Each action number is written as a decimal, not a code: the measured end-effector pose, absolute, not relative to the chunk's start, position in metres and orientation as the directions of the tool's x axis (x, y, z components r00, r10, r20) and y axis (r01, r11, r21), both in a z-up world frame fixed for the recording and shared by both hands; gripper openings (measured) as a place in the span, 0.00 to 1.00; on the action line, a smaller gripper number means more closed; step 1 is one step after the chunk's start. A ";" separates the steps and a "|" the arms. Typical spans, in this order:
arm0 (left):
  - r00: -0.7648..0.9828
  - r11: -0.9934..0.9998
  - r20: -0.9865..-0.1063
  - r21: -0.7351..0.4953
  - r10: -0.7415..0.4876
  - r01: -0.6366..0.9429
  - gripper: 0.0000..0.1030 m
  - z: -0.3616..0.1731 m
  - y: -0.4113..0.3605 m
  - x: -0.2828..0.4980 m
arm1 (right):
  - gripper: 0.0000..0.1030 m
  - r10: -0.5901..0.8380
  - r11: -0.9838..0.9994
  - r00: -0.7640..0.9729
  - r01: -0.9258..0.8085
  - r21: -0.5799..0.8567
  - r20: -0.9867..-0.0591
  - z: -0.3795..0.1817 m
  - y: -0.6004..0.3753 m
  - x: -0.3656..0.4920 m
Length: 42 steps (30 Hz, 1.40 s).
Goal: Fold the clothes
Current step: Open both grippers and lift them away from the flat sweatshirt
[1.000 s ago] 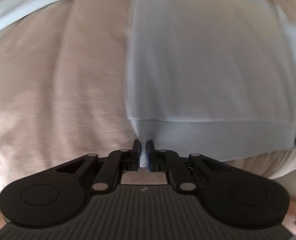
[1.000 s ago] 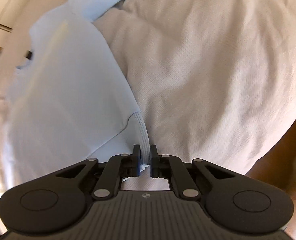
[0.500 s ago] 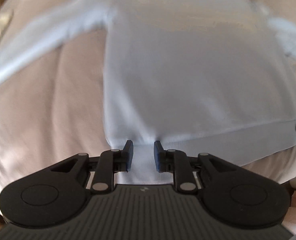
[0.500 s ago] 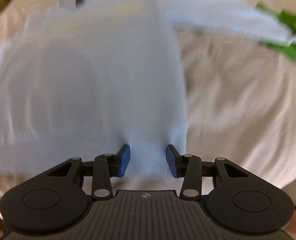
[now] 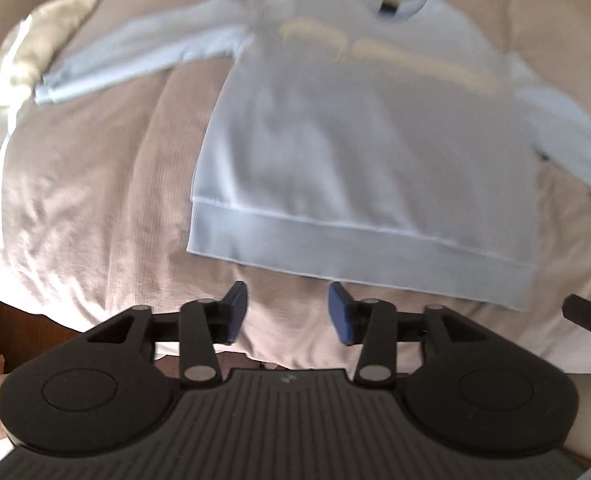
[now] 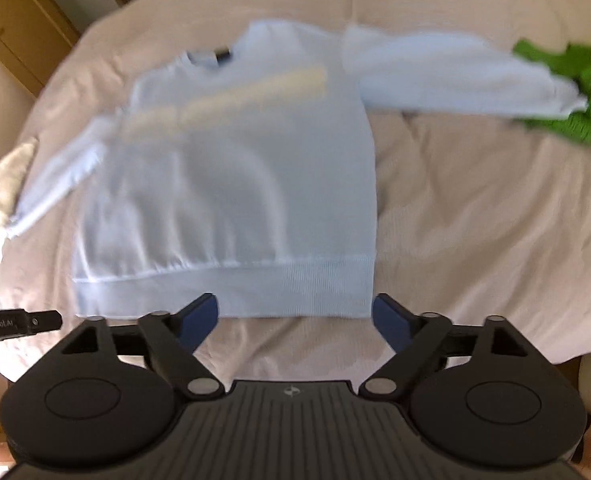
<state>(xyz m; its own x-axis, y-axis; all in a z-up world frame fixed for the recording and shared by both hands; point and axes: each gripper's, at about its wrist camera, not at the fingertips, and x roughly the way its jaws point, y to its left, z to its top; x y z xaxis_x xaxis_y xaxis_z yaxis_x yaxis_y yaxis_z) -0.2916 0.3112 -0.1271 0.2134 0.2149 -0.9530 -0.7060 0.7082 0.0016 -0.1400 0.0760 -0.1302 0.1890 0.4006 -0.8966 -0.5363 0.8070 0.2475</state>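
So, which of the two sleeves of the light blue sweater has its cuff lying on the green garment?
The sleeve stretched toward the right in the right wrist view; its cuff overlaps the green garment. The other sleeve ends beside a beige cloth.

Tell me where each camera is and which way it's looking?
Left wrist: rides the left gripper, jaws opening and empty, looking down past them at the light blue sweatshirt spread flat on the bed.
Right wrist: rides the right gripper, jaws opening and empty, looking down at the sweatshirt's hem, a green garment beyond its sleeve.
Shared: the sweatshirt and bed.
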 end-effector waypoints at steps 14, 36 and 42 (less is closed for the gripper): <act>0.321 0.714 -0.887 0.013 0.332 -0.700 0.64 -0.043 0.250 -0.313 | 0.98 0.410 0.818 0.280 -0.535 0.213 -0.868 -0.049 0.037 -0.160; 0.362 0.738 -0.854 0.038 0.374 -0.674 0.72 -0.006 0.216 -0.331 | 0.98 0.418 0.791 0.337 -0.591 0.156 -0.844 -0.015 0.026 -0.185; 0.365 0.745 -0.854 0.039 0.372 -0.666 0.72 -0.004 0.214 -0.330 | 0.98 0.413 0.789 0.329 -0.595 0.153 -0.849 -0.015 0.029 -0.186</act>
<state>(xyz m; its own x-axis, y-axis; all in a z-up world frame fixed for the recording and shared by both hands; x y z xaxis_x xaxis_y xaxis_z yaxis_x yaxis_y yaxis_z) -0.3305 0.2142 -0.0045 0.3650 0.3715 -0.8537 -0.6664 0.7446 0.0391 -0.1857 0.0288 -0.0152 0.3293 0.4133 -0.8490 -0.5951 0.7889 0.1532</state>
